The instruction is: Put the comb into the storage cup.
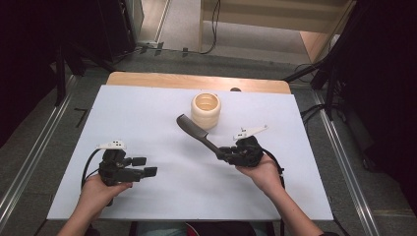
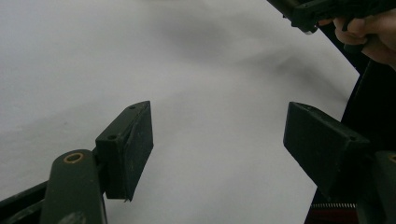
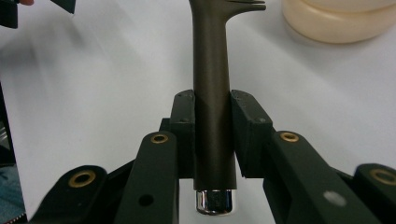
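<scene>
Counter: white sheet [image 1: 162, 196] over a wooden top, dark floor with cables around it.
Right tongs [image 1: 220, 152]: clamped on the handle of a dark comb [image 1: 195, 131], whose toothed end slants up and away toward the cup.
Cream ribbed cup [image 1: 205, 110]: upright at the far middle, just beyond the comb's tip.
Left tongs [image 1: 147, 166]: spread wide, holding nothing, low over the near left of the counter.

Matt dark comb [image 3: 212, 88], chrome cap; glossy cream holder [image 1: 205, 110].
</scene>
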Available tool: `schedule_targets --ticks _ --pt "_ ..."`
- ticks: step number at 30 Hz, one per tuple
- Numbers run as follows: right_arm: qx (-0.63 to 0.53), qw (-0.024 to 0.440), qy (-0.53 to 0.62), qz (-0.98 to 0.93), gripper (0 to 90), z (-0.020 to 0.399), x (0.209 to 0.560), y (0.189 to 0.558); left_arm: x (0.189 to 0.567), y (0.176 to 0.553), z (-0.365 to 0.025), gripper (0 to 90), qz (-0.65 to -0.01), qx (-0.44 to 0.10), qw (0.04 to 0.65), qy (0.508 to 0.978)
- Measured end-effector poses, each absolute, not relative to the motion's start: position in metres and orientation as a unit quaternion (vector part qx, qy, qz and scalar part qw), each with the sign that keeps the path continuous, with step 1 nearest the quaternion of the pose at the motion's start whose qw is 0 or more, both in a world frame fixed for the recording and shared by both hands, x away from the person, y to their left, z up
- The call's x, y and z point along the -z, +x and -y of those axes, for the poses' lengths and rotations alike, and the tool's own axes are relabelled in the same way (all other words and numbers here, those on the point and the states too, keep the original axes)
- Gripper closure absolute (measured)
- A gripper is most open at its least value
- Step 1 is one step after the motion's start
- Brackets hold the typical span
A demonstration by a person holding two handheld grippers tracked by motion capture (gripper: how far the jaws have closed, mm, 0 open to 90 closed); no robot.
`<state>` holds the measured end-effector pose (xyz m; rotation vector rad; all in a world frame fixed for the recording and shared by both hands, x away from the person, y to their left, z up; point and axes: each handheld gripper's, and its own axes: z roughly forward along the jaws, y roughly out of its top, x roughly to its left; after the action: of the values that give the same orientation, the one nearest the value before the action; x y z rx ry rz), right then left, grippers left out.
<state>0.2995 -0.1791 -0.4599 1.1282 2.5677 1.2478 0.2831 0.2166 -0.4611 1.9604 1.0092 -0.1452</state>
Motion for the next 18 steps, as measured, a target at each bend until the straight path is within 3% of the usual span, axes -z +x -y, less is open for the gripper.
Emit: schedule_targets --ticks 18 --pt "-0.429 0.064 0.381 -0.817 70.2 0.152 0.454 0.293 0.448 0.295 -0.204 25.2 -0.430 0.027 0.458 0.778"
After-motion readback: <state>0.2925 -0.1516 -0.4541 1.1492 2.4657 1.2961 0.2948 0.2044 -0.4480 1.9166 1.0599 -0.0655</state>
